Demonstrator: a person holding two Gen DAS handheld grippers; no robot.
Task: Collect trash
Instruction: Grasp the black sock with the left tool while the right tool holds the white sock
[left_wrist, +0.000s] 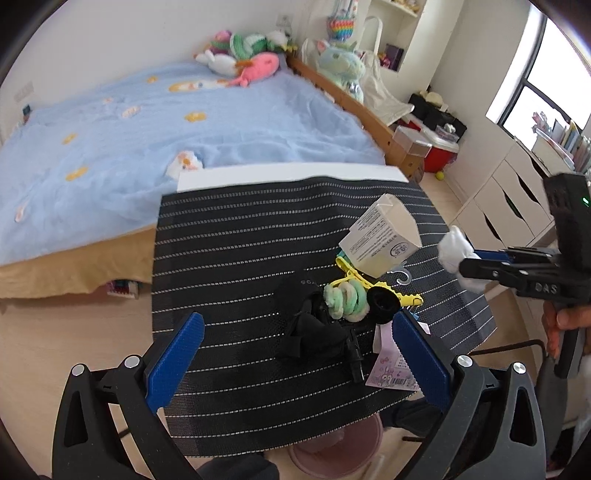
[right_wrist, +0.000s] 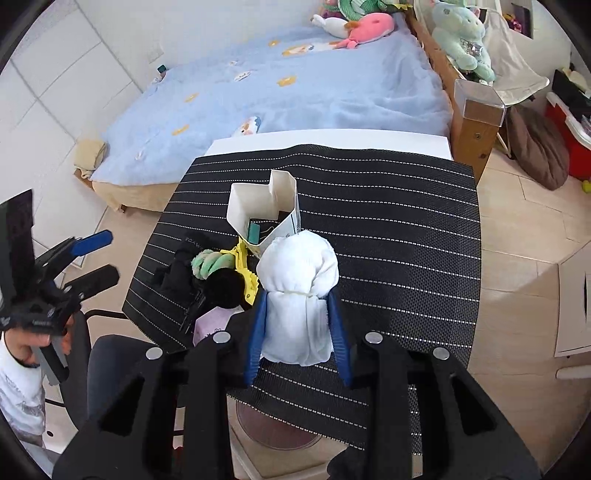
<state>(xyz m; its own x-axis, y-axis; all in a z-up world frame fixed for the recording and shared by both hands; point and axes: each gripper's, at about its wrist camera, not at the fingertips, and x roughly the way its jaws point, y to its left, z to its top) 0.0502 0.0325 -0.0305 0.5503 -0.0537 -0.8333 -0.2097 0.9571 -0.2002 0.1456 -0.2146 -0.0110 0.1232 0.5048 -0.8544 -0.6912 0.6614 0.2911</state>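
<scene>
The right gripper (right_wrist: 297, 332) is closed on a white crumpled tissue (right_wrist: 297, 291); its blue pads press the tissue from both sides, and the tissue is held above the striped black mat (right_wrist: 388, 221) that covers the desk. In the left wrist view the same tissue (left_wrist: 456, 251) is seen over the right edge of the mat.

The left gripper (left_wrist: 295, 354) is open, with nothing between its fingers, and it hangs over the near edge of the mat.

Near the middle of the mat stands an open white carton (right_wrist: 266, 214), tilted. Just beside it lie a yellow clip (right_wrist: 245, 271), a green and white hair tie (left_wrist: 345, 297), a black hair tie (left_wrist: 384, 301) and a pink paper card (left_wrist: 391, 365). A pink bin (left_wrist: 332, 446) is on the floor under the near edge of the desk.
</scene>
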